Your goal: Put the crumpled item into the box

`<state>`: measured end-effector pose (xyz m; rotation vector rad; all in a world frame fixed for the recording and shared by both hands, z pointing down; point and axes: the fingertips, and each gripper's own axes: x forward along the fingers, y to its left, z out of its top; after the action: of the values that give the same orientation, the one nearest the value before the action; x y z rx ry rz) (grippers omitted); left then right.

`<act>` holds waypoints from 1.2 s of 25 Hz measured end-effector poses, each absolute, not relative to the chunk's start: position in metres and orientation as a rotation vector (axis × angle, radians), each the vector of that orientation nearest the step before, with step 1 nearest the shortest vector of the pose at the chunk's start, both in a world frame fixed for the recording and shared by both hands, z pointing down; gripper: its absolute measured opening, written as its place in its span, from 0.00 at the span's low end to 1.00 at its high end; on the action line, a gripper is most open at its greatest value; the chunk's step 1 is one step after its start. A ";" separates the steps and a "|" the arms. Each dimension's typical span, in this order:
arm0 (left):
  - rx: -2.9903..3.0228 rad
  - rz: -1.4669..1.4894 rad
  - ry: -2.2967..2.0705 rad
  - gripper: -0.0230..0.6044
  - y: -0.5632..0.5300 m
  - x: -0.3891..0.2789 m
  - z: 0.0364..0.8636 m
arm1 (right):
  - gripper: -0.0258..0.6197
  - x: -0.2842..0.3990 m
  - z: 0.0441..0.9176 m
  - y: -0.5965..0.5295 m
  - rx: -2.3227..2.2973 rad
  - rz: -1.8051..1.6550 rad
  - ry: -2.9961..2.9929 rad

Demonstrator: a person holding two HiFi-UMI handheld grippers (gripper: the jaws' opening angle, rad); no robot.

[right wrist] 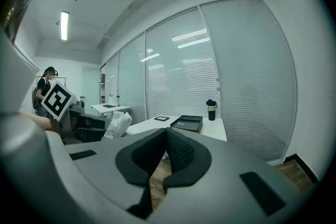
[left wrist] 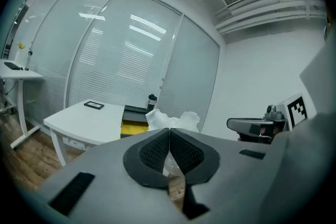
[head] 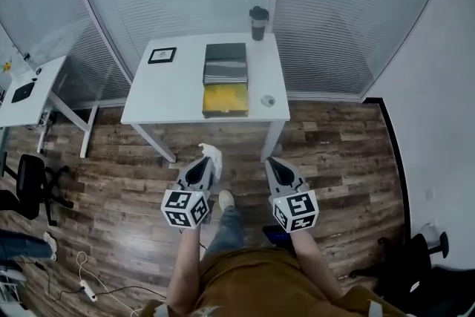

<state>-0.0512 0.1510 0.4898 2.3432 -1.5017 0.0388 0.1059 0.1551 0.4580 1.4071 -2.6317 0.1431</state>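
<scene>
Left tongs (left wrist: 169,131): clenched on the crumpled item (left wrist: 188,119), a white wad bulging past the jaw tips.
Right tongs (right wrist: 165,135): jaws pressed together with nothing between them, held level beside the left.
Position: both tongs are over the wood floor (head: 334,152), short of the table (head: 167,91) and well apart from the box (head: 225,97).
Box: open and yellow inside, near the table's front edge, with its black lid (head: 225,61) laid flat behind it.
Neighbours: a small round object (head: 268,100) sits just right of the box, and a dark cup (head: 258,22) stands at the far edge.
Risk, drop: only a thin fold seems pinched, so the wad may slip out on the way.
Risk, miss: a light wad released above the rim could land on the lid or the table.
Risk, collision: the idle right tongs could nudge the round object.
</scene>
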 end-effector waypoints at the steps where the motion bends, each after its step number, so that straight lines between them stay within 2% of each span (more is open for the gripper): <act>1: 2.341 0.043 -1.500 0.08 0.133 -0.055 0.490 | 0.06 0.103 0.457 0.137 1.410 0.143 -2.627; 15: 2.362 0.074 -1.426 0.08 -0.078 -0.106 0.488 | 0.06 0.056 0.461 -0.065 1.478 0.173 -2.531; 30: 2.433 0.071 -1.330 0.08 -0.130 -0.106 0.489 | 0.06 0.048 0.448 -0.109 1.585 0.104 -2.508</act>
<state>-0.1055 -0.1298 0.4891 2.4333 -1.3299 0.0707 0.0483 -0.1092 0.4484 1.5851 -2.5084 0.1036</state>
